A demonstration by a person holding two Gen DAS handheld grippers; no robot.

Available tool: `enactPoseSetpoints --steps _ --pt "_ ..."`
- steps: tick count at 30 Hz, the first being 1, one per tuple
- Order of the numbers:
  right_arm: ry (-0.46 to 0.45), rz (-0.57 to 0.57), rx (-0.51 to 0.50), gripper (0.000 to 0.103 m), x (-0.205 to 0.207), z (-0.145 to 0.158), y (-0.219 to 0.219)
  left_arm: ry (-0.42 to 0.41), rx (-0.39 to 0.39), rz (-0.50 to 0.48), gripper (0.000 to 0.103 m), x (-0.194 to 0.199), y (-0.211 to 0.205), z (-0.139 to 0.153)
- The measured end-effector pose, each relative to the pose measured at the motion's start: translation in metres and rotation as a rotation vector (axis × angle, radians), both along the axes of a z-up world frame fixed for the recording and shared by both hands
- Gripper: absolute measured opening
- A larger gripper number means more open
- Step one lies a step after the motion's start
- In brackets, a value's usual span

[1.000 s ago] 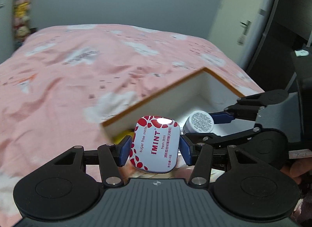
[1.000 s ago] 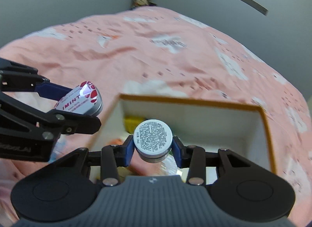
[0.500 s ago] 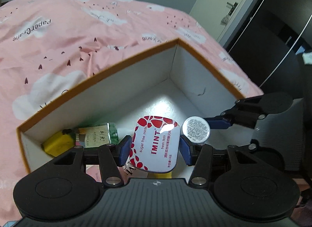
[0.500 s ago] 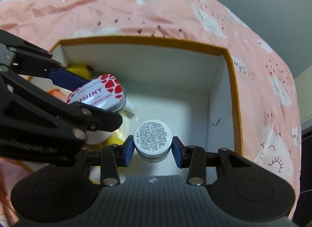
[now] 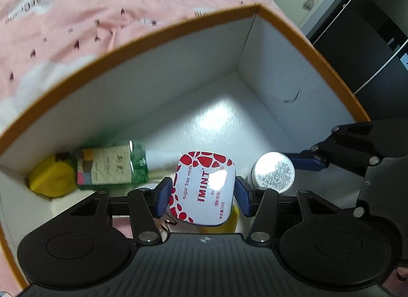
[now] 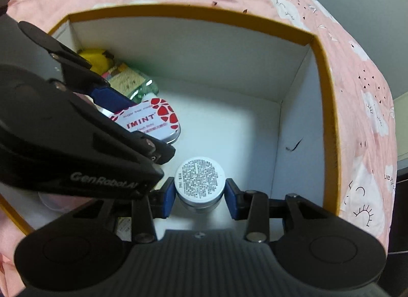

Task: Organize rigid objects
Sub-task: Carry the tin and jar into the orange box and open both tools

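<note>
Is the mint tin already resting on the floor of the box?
No, the left gripper holds the mint tin above it.

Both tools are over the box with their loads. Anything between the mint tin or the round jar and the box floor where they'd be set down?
The round jar in the right tool hangs over bare white box floor; nothing visible is under it. The mint tin in the left tool sits above clutter: a yellowish item shows just beneath it, with the green bottle alongside.
</note>
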State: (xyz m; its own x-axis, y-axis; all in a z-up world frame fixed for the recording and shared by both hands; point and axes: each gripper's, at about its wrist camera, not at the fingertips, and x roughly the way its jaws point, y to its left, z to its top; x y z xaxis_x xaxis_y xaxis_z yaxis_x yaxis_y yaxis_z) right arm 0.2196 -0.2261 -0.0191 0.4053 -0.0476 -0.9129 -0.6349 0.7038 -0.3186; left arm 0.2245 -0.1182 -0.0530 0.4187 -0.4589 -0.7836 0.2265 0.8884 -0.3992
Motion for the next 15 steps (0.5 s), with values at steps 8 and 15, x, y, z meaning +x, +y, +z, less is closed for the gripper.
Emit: enactPoseSetpoints --steps 8,15 --pt "0.031 -0.012 -0.022 0.040 0.006 -0.004 0.004 0.003 -0.023 -0.013 0.060 0.003 -0.004 0.003" --pt "0.000 0.031 -0.063 0.056 -0.001 -0.006 0.011 -0.012 -0.038 -0.034 0.060 0.001 -0.010 0.002"
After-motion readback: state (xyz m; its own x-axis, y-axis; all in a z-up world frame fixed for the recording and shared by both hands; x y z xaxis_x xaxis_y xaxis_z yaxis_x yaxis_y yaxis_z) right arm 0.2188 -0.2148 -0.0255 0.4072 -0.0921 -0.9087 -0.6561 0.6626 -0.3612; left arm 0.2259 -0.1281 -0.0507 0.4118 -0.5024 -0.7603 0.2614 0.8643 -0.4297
